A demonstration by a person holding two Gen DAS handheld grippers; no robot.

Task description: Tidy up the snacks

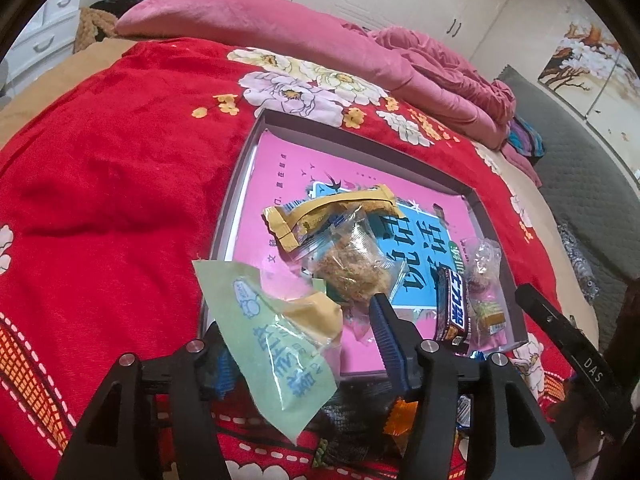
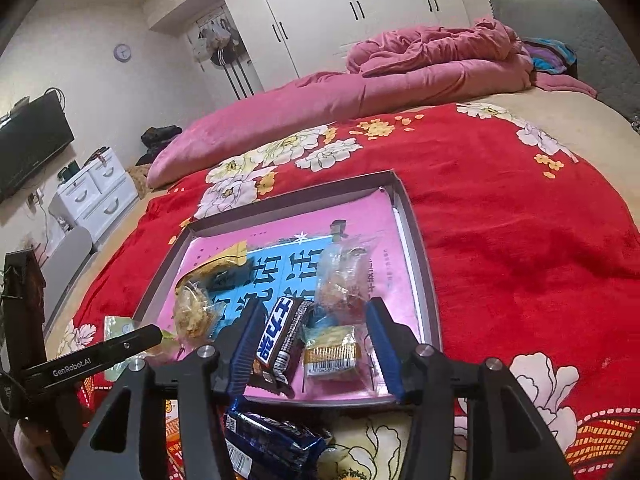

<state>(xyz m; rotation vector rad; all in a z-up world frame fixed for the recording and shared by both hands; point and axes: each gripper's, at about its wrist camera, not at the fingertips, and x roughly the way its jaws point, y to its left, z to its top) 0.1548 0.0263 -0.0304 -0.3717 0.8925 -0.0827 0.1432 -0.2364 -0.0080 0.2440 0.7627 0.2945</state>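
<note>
A shallow grey box (image 1: 448, 178) lined with pink paper lies on a red flowered bedspread. Inside are a yellow packet (image 1: 320, 208), a clear bag of crumbly cake (image 1: 352, 264), a dark chocolate bar (image 1: 452, 300) and a clear packet (image 1: 484, 272). My left gripper (image 1: 298, 320) is open over the box's near corner; a pale green packet (image 1: 272, 344) sits loose between its fingers, hiding the left one. My right gripper (image 2: 316, 306) is open over the box's near edge (image 2: 416, 240). The chocolate bar (image 2: 280, 336) rests by its left pad, a yellow-labelled packet (image 2: 330, 350) beside it.
Loose snacks lie on the bedspread under the grippers: a blue packet (image 2: 272, 440) and an orange one (image 1: 400, 420). A pink quilt (image 2: 400, 80) is heaped along the far side of the bed. White wardrobes, a drawer unit (image 2: 96, 192) and a television stand beyond.
</note>
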